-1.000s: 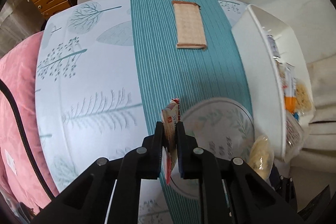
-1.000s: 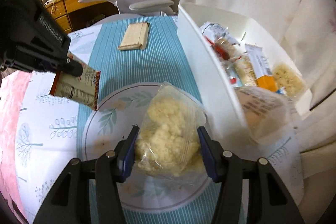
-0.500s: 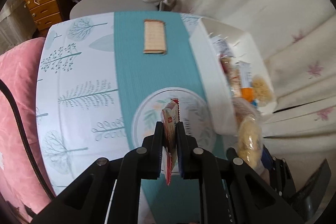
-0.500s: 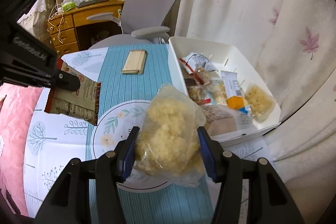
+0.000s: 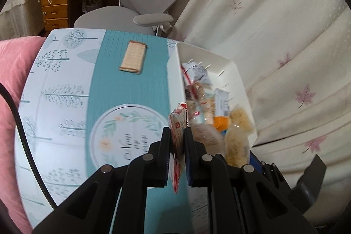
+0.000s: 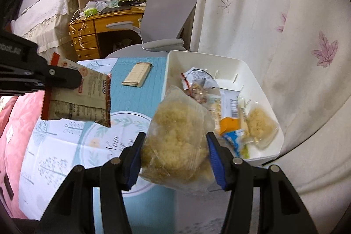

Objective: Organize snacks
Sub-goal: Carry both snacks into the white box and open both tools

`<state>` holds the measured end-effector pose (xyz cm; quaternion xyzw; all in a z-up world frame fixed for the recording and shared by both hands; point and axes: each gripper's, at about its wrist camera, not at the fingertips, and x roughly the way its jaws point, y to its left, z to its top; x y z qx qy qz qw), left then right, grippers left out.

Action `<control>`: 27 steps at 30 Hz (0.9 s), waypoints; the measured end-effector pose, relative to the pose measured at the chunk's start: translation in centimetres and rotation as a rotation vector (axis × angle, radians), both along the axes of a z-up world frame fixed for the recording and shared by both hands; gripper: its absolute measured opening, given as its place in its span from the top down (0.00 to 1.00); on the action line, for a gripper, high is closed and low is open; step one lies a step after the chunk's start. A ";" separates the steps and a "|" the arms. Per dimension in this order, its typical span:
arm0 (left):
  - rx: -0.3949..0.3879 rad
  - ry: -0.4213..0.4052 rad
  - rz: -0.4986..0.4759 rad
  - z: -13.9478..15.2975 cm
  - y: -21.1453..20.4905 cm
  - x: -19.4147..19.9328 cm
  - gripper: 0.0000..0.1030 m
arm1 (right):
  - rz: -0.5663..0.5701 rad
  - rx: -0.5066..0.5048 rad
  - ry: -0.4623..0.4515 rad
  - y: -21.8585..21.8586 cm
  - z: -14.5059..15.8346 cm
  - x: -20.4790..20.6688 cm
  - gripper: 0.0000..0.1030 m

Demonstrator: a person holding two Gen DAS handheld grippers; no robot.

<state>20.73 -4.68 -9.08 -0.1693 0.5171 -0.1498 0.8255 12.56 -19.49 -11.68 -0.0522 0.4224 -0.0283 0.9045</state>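
Right wrist: right gripper [image 6: 174, 151] pinches clear snack bag [image 6: 177, 142] beside white bin [image 6: 252, 74]; left gripper [image 5: 177, 135] clamps flat red-edged packet [image 5: 178, 126].

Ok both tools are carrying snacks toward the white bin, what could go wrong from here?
The right tool squeezes the soft clear bag of crumbly snack, which may crush. The left tool pinches only an edge of the flat packet, so it might slip. The white bin is already crowded near its front, so drops could spill over.

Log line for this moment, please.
left gripper: shut on packet | right gripper: shut on bag | both airborne near bin | plate bare
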 end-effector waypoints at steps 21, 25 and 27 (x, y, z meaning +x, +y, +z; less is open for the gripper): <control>-0.097 -0.061 0.056 -0.3 -11.0 2.0 0.87 | 0.112 -0.089 -0.003 -10.9 1.2 1.9 0.47; -0.048 -0.005 0.061 -1.2 -12.1 2.8 0.50 | 0.109 -0.071 0.016 -12.0 1.0 2.5 0.43; -0.026 0.013 0.083 -1.7 -12.0 2.9 0.49 | 0.108 -0.059 0.020 -12.3 0.9 2.6 0.36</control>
